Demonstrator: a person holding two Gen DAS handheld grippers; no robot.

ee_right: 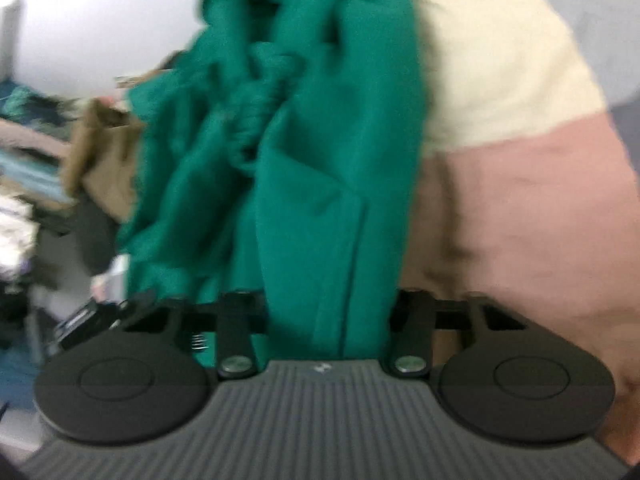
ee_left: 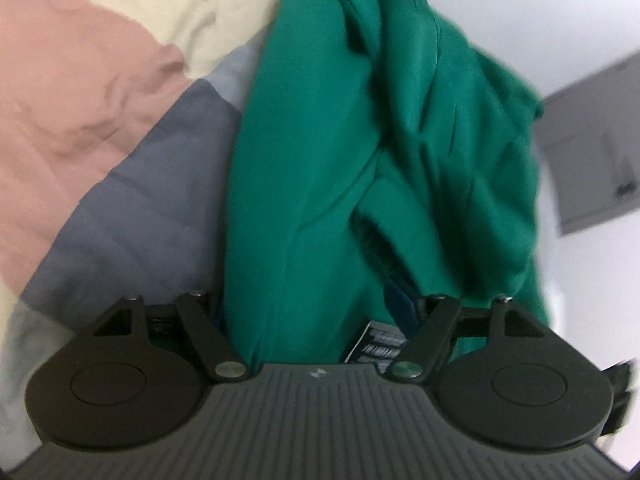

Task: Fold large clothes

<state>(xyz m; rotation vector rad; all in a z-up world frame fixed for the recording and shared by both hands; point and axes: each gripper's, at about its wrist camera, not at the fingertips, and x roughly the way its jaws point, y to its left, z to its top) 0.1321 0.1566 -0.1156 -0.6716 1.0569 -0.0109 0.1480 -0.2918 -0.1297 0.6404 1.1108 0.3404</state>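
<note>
Left wrist view: the green garment (ee_left: 320,160) hangs bunched over the patchwork quilt (ee_left: 100,100), a thick fold (label showing) wedged in the left gripper (ee_left: 320,312). The right gripper (ee_right: 328,312) is clenched on another fold; a clothes heap (ee_right: 36,184) lies beyond.

The green garment (ee_left: 320,160) is soft matt knit cloth, creased. Beside it, the quilt (ee_left: 100,100) is matt, puckered fabric. Below the garment, the left gripper (ee_left: 320,312) is matt black plastic with shiny metal rivets.
</note>
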